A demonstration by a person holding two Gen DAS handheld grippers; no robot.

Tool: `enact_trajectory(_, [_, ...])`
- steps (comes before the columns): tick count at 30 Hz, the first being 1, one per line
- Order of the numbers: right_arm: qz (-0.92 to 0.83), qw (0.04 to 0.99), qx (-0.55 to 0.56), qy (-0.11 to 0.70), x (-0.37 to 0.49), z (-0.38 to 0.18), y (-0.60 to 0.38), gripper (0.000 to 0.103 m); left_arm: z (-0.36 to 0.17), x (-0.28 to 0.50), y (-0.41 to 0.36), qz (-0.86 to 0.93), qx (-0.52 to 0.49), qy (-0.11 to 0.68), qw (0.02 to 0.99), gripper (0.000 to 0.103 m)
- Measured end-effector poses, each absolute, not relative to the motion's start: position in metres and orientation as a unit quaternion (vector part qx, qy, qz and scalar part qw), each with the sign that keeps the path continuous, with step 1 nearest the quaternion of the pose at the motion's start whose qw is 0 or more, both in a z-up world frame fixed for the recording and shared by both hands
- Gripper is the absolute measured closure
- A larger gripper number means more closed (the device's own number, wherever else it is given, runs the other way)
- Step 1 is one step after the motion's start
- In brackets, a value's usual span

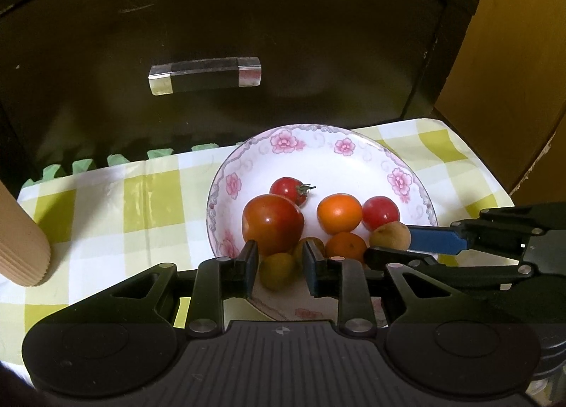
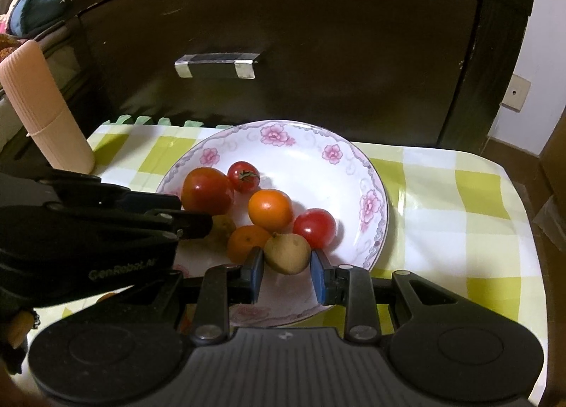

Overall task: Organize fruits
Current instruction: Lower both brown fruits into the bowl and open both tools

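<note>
Left wrist view, lower centre: left gripper [image 1: 279, 262] pinches a small yellow-green round fruit [image 1: 277, 270] between its blue pads, low on the near side of the white floral-rimmed ceramic plate [image 1: 353, 162].

Right wrist view, lower centre: right gripper [image 2: 287, 265] has its pads pressed on a tan, pear-shaped small fruit [image 2: 287, 253], also on the plate's near side.

Behind both, mid-frame on the plate: large red tomato [image 1: 272, 223], two small red tomatoes [image 1: 380, 212], two orange citrus fruits [image 1: 339, 213].

Plate rests on a yellow-and-white checked tablecloth [image 2: 460, 201].
</note>
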State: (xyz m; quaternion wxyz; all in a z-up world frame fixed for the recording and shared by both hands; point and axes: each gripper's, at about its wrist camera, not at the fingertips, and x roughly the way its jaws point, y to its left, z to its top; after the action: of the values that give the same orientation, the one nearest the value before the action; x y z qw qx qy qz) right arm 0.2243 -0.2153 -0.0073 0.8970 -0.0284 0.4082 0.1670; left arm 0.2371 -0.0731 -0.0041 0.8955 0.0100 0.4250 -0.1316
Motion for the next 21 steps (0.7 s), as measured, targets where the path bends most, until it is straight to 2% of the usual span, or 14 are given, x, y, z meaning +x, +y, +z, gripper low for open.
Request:
enact_trajectory(16, [0.158,0.909,-0.007,0.386,0.220,0.011,-0.225,0.071,0.019,0.234,-0.064,-0.121,-0.012,0.406,0.906,0.042])
enact_trajectory(21, [0.154,0.913,0.003,0.377,0.214,0.022,-0.227,0.071,0.034,0.223,-0.064,-0.121,-0.006,0.390,0.913,0.039])
